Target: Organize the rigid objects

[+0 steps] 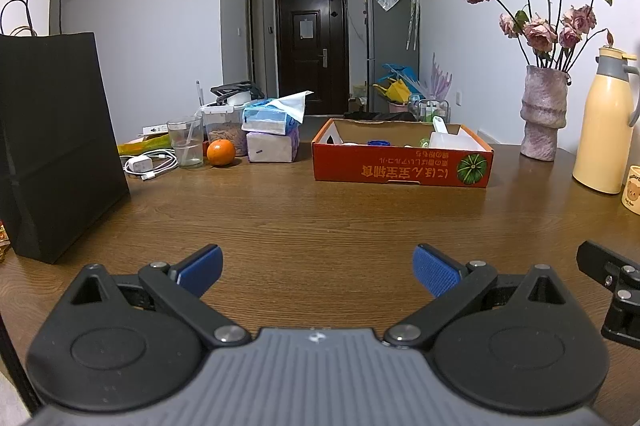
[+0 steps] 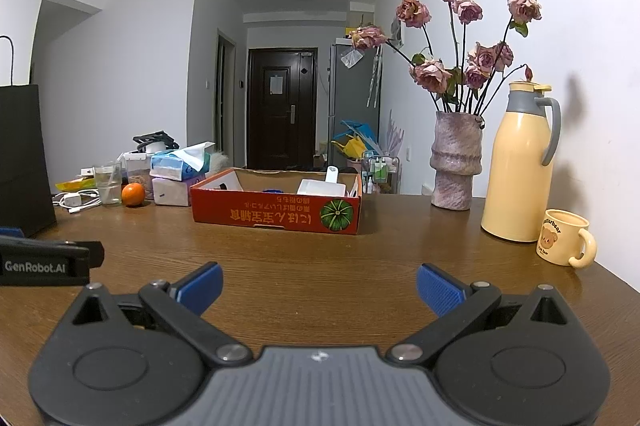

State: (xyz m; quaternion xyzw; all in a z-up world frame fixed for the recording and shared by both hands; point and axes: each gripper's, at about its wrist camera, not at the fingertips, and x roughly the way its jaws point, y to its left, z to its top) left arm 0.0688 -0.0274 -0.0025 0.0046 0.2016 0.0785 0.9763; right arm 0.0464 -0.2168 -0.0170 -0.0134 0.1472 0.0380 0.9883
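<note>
We find the left gripper (image 1: 318, 272) spread wide and empty, low over the bare wooden table (image 1: 320, 210); the right gripper (image 2: 319, 286) is likewise released, holding nothing. Straight ahead of both, well apart, lies the orange cardboard box (image 2: 276, 214), its long side facing us, with a white scoop (image 2: 326, 186) and other small items inside. In our judgement it sits ahead and slightly right of the left gripper, slightly left of the right, neither clearly nearer.

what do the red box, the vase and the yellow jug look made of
Box: cardboard, with brown raw inner walls and a matte printed face. Vase: probably ceramic or stone, rough mottled pink surface. Jug: likely plastic shell, smooth with a soft sheen, grey handle.
</note>
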